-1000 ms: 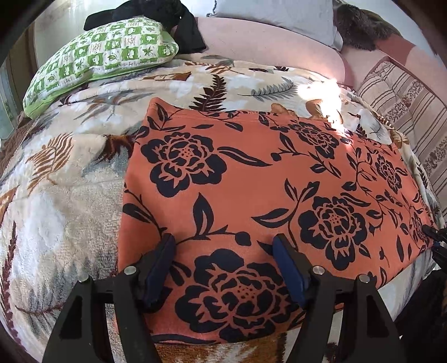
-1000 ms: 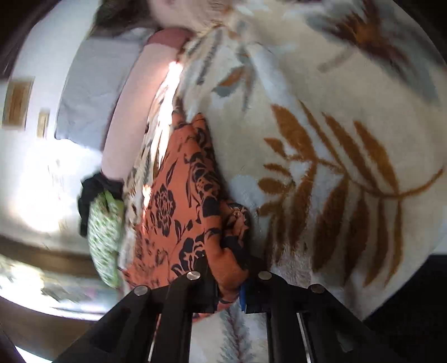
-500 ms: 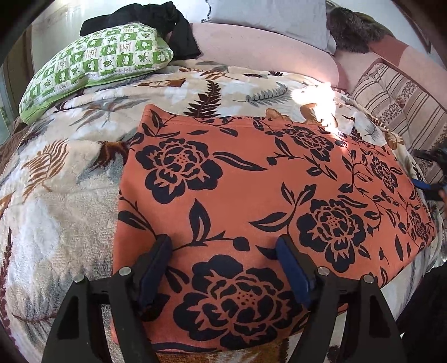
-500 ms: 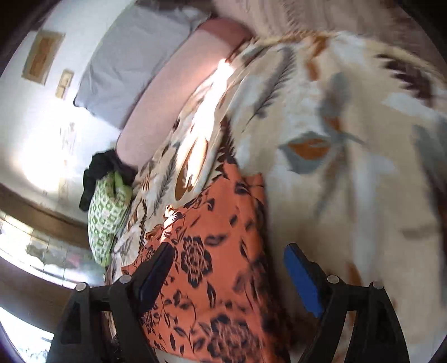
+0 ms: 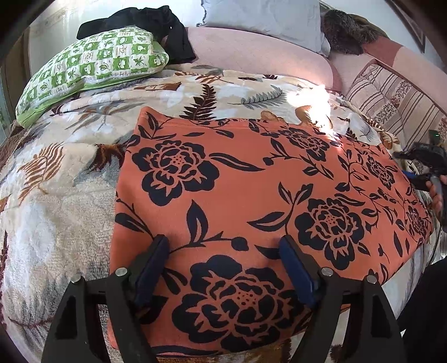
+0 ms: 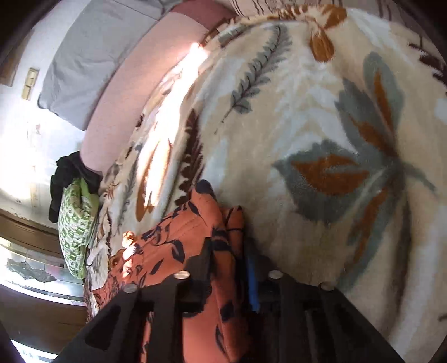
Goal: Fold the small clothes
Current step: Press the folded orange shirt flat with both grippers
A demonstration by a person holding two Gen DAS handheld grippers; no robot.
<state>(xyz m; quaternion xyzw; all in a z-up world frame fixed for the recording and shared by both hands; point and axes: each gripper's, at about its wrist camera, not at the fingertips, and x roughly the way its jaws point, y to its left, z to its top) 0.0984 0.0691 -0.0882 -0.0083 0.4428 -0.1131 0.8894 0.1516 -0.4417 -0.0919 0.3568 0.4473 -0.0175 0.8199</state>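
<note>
Right gripper re-clamps the far corner of the floral garment while the left waits spread over its near edge.

Nearest, the left gripper (image 5: pixel 223 268) rests with its jaws wide apart on the near hem of the orange floral garment (image 5: pixel 251 195), which lies flat on the leaf-print fleece blanket (image 5: pixel 56 201). Half a second ago the right gripper (image 6: pixel 227 268) stood open beside the cloth; now its jaws are closed on a bunched fold at the garment's right corner, though blur makes the depth of the bite hard to judge. That suggests a fold is about to begin from the right side. Beyond lie a green checked pillow (image 5: pixel 92 67) and a black garment (image 5: pixel 139 19).
</note>
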